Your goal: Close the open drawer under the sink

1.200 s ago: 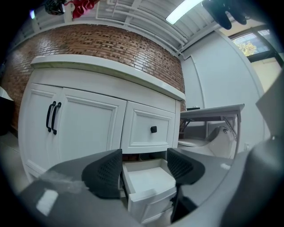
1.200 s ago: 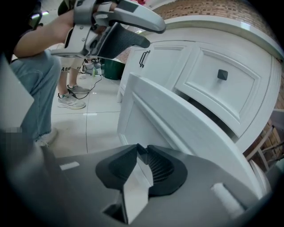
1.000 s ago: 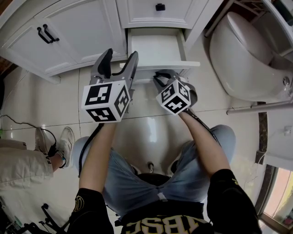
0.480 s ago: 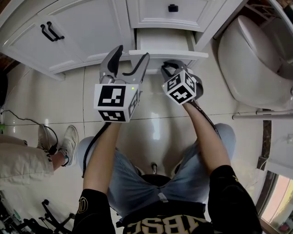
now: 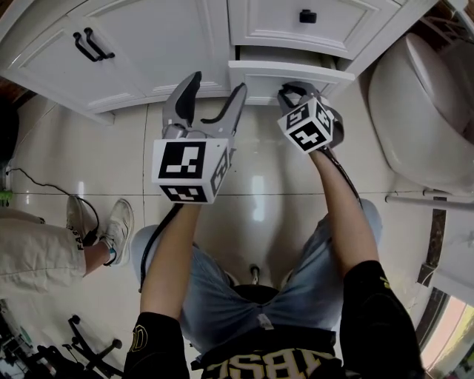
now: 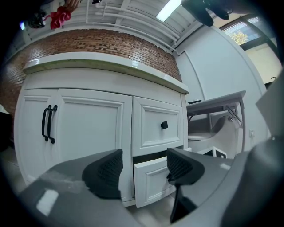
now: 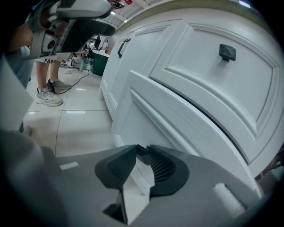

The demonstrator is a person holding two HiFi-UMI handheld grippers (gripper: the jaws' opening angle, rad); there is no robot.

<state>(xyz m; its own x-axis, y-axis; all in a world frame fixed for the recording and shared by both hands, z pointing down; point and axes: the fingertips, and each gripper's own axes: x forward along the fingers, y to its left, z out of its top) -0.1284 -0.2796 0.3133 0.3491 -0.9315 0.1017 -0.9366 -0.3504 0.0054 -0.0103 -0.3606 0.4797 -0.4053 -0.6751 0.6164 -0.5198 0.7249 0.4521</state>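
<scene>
The drawer [image 5: 290,75] sits at 1 o'clock in my head view, lowest in the white cabinet [image 5: 170,44] under the sink. It pokes out a little w/ a dark gap above its front, so it's not yet flush. Looks like painted wood on runners: stiff, prob. light, and too smooth to pinch well. I see no knob on it, so no grip needed. I'd push flat on the middle of the front, square on, or it may jam sideways. My right claw [image 5: 294,92] is pinched shut w/ nothing in it, tips right at that front; touching or just off, can't tell. My left claw [image 5: 215,85] at 11 o'clock is spread wide & empty. Further out: the door handles [image 5: 92,44] at 10, the upper drawer's knob [image 5: 306,15] at 12, the toilet [image 5: 426,104] at 2, a bystander's shoe [image 5: 118,222] at 8.
</scene>
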